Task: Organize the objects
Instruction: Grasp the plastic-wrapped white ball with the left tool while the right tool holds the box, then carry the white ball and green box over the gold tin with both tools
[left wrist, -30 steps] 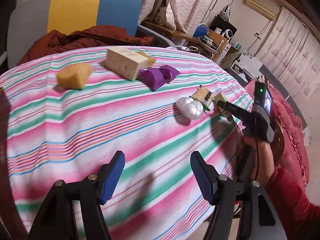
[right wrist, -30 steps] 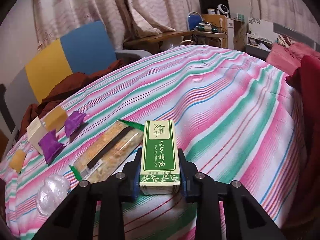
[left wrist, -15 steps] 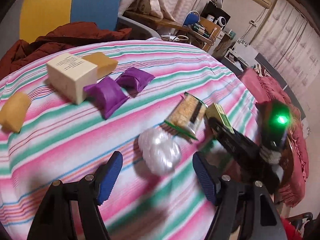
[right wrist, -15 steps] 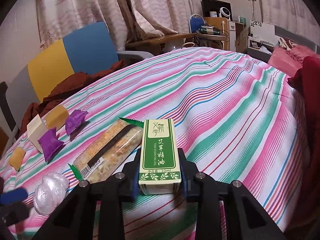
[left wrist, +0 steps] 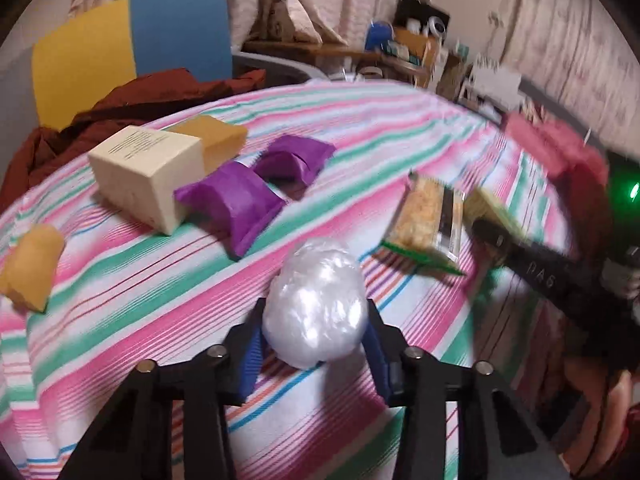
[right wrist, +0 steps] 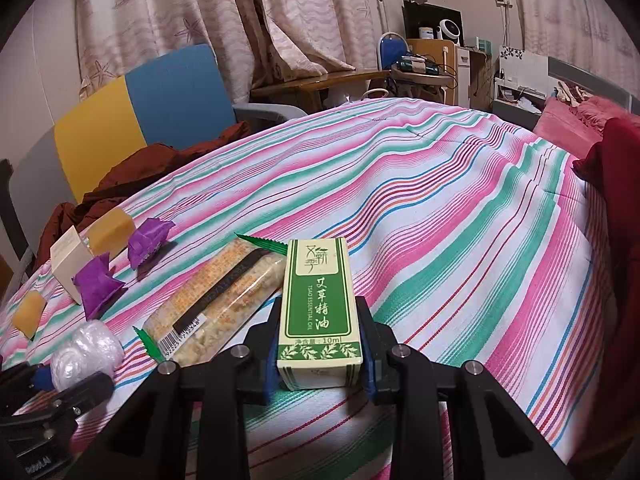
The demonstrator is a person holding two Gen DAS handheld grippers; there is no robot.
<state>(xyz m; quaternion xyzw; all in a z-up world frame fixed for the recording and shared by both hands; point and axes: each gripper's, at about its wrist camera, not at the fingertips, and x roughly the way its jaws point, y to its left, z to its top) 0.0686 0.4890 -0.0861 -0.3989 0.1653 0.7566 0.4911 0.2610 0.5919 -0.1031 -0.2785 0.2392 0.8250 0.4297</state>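
Crumpled plastic ball (left wrist: 316,304) is flanked by left gripper (left wrist: 314,344) pads on striped tablecloth (left wrist: 120,280); contact can't be confirmed. Green box (right wrist: 318,312) is clamped by right gripper (right wrist: 320,356), beside snack bar (right wrist: 216,304). 2 purple pouches (left wrist: 236,204) lie beyond.

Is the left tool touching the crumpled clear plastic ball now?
Touching. In the left wrist view, the left tool has its blue pads pressed on both sides of the crumpled clear plastic ball, with no gap visible on either side.
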